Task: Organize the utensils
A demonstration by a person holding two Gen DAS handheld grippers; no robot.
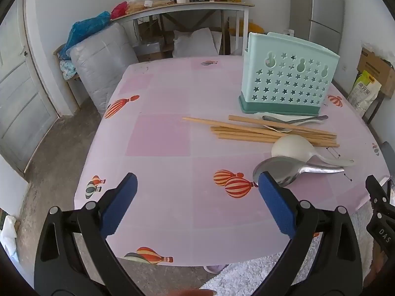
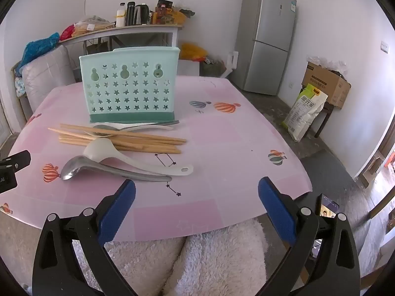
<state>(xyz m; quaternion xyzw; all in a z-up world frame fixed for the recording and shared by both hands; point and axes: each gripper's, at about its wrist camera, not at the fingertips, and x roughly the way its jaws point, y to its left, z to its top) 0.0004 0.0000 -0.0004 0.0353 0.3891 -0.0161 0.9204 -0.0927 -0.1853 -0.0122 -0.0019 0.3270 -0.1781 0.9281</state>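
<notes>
A mint-green utensil holder (image 1: 287, 74) (image 2: 129, 83) with star holes stands upright on the pink table (image 1: 160, 135) (image 2: 234, 135). In front of it lie several wooden chopsticks (image 1: 259, 130) (image 2: 123, 139), a small metal spoon (image 1: 293, 119) (image 2: 138, 126), a white ladle (image 1: 293, 146) (image 2: 118, 153) and a metal ladle (image 1: 281, 170) (image 2: 98, 169). My left gripper (image 1: 197, 185) hovers open over the table's near left part, its right pad close to the metal ladle's bowl. My right gripper (image 2: 197, 191) is open above the table's near edge, right of the ladle handles. Neither holds anything.
A person's white fleecy lap (image 2: 197, 259) sits below the table edge, with a phone (image 2: 328, 207) beside it. Beyond the table are a cluttered side table (image 1: 197, 5), a fridge (image 2: 266, 39), a grey bundle (image 1: 98, 61), a cardboard box (image 2: 325, 83) and a bag (image 2: 306, 108).
</notes>
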